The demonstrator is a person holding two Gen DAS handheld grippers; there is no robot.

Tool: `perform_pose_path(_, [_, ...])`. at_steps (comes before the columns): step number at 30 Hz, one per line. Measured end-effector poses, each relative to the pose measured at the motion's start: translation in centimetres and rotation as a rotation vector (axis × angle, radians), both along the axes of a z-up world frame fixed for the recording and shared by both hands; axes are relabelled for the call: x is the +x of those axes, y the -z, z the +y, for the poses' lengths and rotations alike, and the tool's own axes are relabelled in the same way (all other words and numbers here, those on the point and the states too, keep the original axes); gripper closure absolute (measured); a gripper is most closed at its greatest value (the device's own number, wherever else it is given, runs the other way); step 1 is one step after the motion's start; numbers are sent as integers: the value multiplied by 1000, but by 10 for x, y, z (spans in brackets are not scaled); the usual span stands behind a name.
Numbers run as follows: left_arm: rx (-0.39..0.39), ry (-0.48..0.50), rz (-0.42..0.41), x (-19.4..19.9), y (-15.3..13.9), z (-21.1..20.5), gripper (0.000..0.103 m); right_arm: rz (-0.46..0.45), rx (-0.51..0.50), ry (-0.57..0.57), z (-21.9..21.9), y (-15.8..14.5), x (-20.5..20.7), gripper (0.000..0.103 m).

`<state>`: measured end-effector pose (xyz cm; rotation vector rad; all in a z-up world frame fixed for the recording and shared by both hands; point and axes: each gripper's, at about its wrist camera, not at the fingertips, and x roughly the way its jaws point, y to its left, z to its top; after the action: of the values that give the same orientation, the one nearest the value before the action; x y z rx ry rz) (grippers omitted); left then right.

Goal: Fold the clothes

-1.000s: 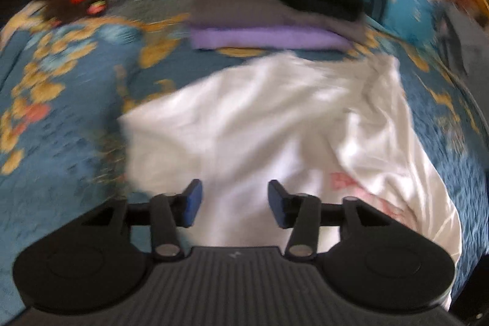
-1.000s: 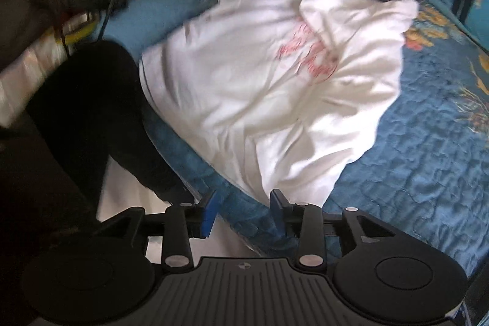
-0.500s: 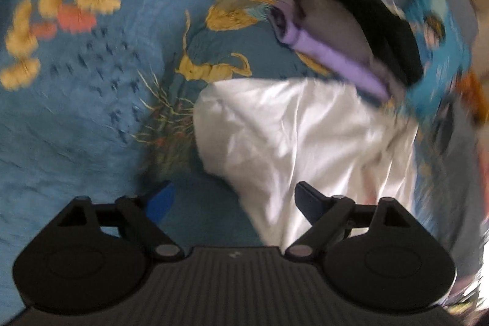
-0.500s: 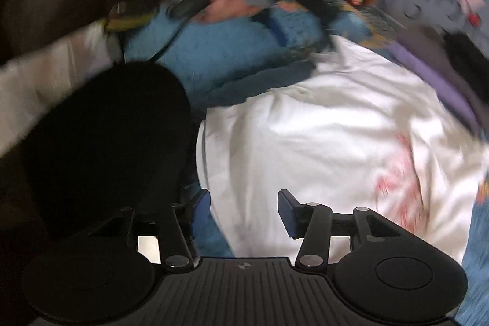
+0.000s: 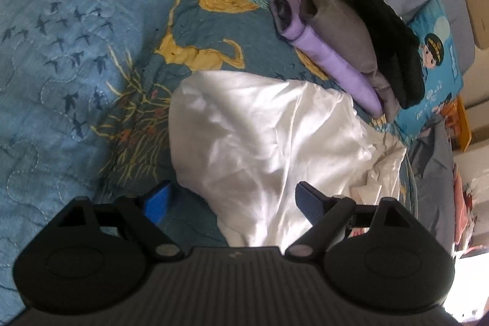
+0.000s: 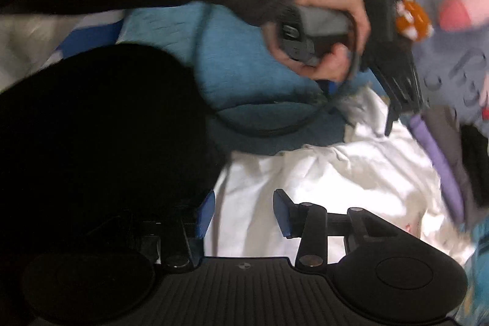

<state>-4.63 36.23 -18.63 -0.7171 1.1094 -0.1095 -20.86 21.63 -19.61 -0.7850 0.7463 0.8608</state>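
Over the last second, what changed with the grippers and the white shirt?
The left gripper opened wide and swung to the white shirt's left edge. The right gripper moved in over its near edge, open. Neither has gripped anything. The folded pile stayed put.

in the right wrist view the white garment [image 6: 330,173] is hidden at its left side behind a large black shape [image 6: 101,124], too dark to identify. its print [image 6: 409,226] is too blurred to read. the upper right of this frame is blurred, so the orange toy [image 6: 412,17] is unclear. in the left wrist view, the gripper body covers the garment's lower edge, and the folded stack [image 5: 351,45] hides part of the blue cushion [image 5: 437,72].
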Motion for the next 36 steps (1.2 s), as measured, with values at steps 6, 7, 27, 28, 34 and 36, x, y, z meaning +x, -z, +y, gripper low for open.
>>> perform_pose_path(6, [18, 37, 1, 2, -1, -4, 14, -4, -20, 45, 17, 10, 3, 61])
perform_pose_path(7, [16, 38, 2, 2, 0, -3, 13, -21, -33, 56, 20, 12, 1, 61])
perform_pose_path(27, [-194, -98, -62, -6, 14, 17, 12, -78, 68, 170, 5, 14, 14, 97])
perform_pose_path(28, [-231, -116, -75, -7, 15, 18, 14, -75, 76, 172, 5, 14, 14, 97])
perform_pose_path(34, [-310, -210, -89, -8, 21, 20, 68, -74, 110, 177, 1, 7, 12, 98])
perform_pose_path(36, [-289, -227, -107, -9, 14, 18, 88, -77, 125, 182, -3, 5, 11, 98])
